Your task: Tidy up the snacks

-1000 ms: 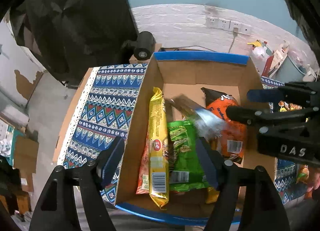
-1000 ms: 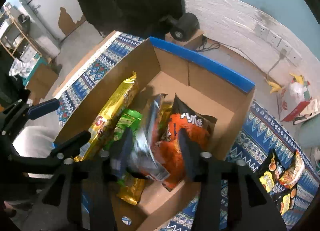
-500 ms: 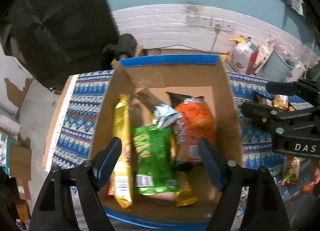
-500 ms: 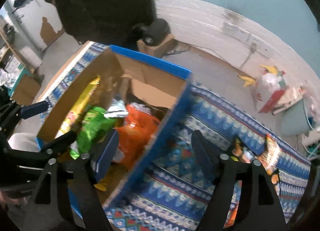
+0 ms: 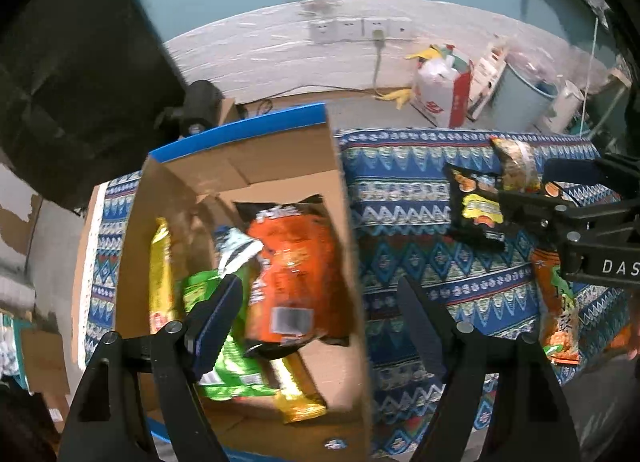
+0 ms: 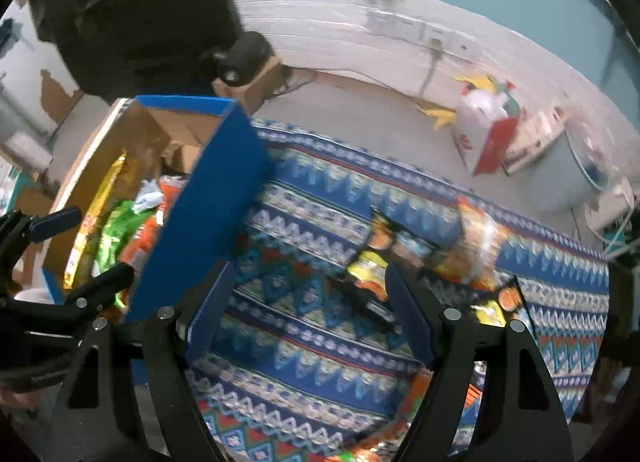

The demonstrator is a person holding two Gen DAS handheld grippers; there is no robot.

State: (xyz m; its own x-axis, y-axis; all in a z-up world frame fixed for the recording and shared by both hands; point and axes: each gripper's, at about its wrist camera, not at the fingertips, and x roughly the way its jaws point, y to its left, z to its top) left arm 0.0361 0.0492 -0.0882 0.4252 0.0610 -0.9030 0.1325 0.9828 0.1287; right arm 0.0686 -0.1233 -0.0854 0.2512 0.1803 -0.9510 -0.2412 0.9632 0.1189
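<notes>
Left claw (image 5: 320, 306) is spread apart and empty above the box (image 5: 344, 221), where the orange bag (image 5: 292, 262) lies. Right claw (image 6: 308, 302), also apart and empty, hangs over loose snacks (image 6: 472, 250) on the worktop (image 6: 320, 342).

Black hand-held gripper (image 5: 320, 314) frames, blue finger pads (image 5: 218, 312), silver screws.
</notes>
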